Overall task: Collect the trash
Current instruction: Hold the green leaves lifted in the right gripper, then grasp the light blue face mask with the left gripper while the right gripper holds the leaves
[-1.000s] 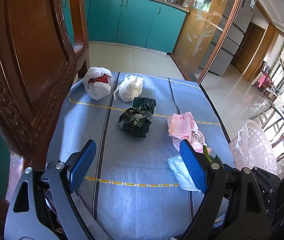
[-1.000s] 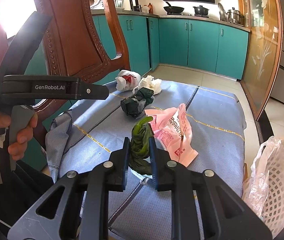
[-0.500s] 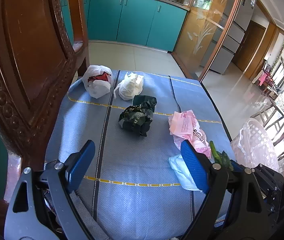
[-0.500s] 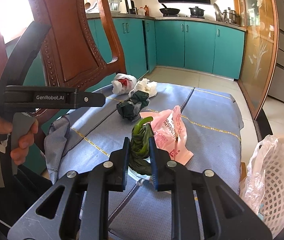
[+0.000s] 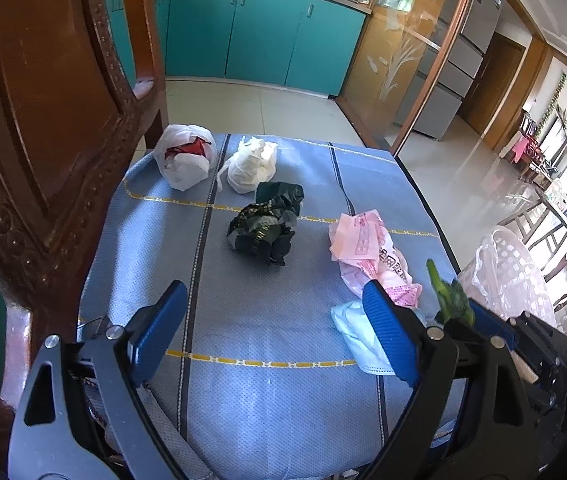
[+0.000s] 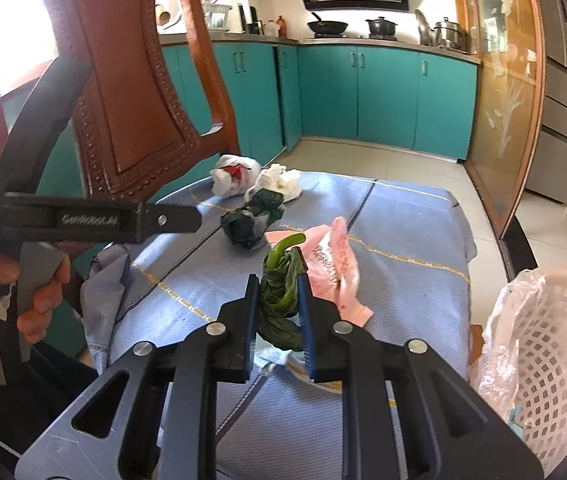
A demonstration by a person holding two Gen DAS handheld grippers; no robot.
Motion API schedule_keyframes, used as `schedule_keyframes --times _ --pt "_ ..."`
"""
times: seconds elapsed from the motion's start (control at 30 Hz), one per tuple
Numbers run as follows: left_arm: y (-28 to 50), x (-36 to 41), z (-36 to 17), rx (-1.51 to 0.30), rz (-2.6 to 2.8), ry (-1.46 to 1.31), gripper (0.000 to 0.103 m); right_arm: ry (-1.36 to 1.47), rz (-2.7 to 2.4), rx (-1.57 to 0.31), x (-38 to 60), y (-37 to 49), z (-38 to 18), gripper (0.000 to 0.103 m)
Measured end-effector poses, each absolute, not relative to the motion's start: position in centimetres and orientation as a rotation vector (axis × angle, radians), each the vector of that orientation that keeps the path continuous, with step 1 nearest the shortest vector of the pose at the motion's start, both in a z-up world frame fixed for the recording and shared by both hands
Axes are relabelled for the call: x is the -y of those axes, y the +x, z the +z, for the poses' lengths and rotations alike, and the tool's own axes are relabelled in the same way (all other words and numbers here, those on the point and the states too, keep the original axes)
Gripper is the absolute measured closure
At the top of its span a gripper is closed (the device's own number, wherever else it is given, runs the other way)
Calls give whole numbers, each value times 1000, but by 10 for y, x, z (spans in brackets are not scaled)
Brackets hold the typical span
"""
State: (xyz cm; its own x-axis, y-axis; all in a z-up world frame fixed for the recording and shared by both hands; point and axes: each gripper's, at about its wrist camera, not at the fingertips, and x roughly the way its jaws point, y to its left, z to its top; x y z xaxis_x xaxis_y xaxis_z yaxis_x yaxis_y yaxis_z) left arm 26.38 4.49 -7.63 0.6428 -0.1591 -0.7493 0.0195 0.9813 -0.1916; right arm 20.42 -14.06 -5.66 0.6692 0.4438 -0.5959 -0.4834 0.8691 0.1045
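Observation:
My right gripper point(image 6: 279, 284) is shut on a wilted green vegetable scrap point(image 6: 281, 280) and holds it above the table's near right part; the scrap also shows in the left wrist view point(image 5: 449, 300). My left gripper point(image 5: 275, 312) is open and empty over the near edge of the blue tablecloth point(image 5: 283, 380). On the cloth lie a pink plastic bag point(image 5: 371, 248), a pale blue mask point(image 5: 353, 332), a crumpled dark green bag point(image 5: 267, 228), a white wad point(image 5: 249, 164) and a white bag with red inside point(image 5: 183, 154).
A white lattice basket lined with a clear bag point(image 6: 551, 356) stands right of the table, also in the left wrist view point(image 5: 511, 276). A carved wooden chair point(image 5: 43, 120) stands at the table's left. Teal kitchen cabinets point(image 6: 383, 96) lie beyond.
My right gripper has lifted the green scrap and carried it to the right, toward the basket side. My left gripper stays open and has barely moved.

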Motion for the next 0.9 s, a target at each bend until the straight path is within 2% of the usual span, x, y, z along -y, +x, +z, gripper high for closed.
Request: schedule_keyframes --times 0.9 --pt "265 -48 -77 -839 -150 -230 13 -3 397 -607 174 205 -49 84"
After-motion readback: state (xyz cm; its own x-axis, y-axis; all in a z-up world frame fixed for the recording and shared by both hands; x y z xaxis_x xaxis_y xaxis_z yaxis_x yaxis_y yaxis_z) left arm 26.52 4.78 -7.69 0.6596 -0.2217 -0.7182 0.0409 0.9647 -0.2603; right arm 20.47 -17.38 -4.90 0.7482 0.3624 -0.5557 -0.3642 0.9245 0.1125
